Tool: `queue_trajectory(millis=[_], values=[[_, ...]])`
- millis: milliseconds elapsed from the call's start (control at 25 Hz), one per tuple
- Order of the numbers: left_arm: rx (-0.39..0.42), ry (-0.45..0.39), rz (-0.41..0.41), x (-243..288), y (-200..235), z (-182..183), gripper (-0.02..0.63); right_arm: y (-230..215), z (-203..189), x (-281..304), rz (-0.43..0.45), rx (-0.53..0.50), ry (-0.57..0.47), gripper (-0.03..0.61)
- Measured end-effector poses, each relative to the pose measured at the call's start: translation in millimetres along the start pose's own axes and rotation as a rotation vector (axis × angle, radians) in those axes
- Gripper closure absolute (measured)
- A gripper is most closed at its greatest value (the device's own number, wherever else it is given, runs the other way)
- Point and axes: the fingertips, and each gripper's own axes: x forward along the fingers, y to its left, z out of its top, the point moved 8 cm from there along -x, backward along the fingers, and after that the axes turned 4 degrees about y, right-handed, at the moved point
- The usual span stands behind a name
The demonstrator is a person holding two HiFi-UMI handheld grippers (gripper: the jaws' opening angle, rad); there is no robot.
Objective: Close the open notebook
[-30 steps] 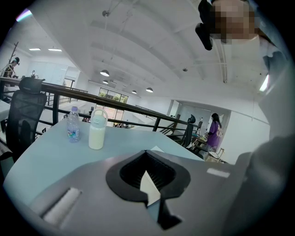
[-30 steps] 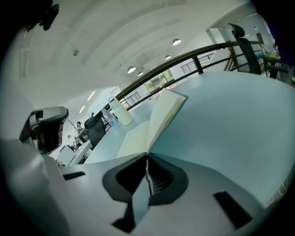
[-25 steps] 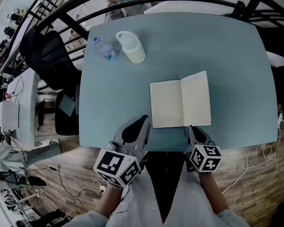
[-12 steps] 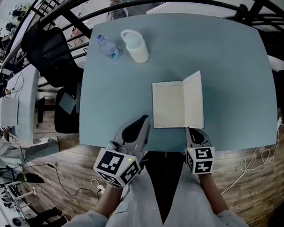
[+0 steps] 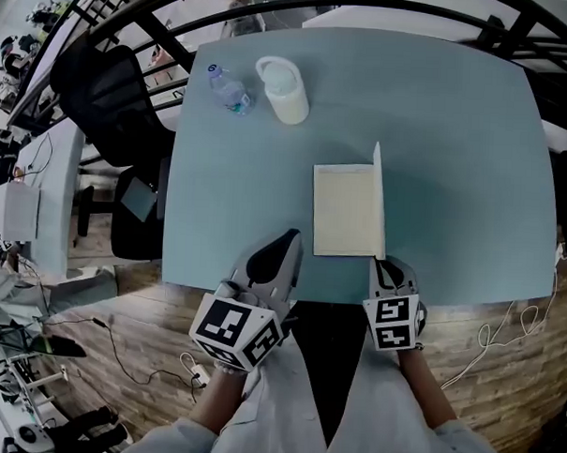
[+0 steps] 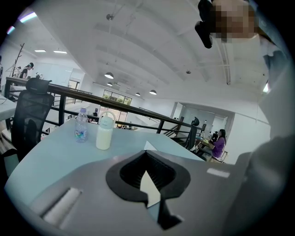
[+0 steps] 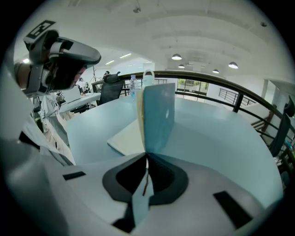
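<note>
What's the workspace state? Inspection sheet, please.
Surface: light blue table.
Job's things: notebook half closed, right cover standing upright, left half flat.
Clutter: water bottle and white flask at the far left corner, apart from the notebook.
Grippers: right hand-held gripper shut on the cover's near edge; left hand-held gripper shut, empty, at the table's near edge.
Cables: loose cable on the wooden floor, off the table.
Surroundings: black chair, railing.

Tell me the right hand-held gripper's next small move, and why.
Probably tip the notebook cover leftward and down onto the flat pages. The right hand-held gripper is shut on the cover's near edge. The cover stands about upright along the spine, and the pages lie flat on the table, so the notebook is only half closed.
</note>
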Motion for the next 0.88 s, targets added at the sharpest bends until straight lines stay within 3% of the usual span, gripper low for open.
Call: queue_trajectory(millis=[880], values=[[-0.024, -0.013, 0.039, -11.2, 10.3, -2.0, 0.611, 22.6, 7.8, 19.0, 0.025, -0.285, 0.103, 0.568]])
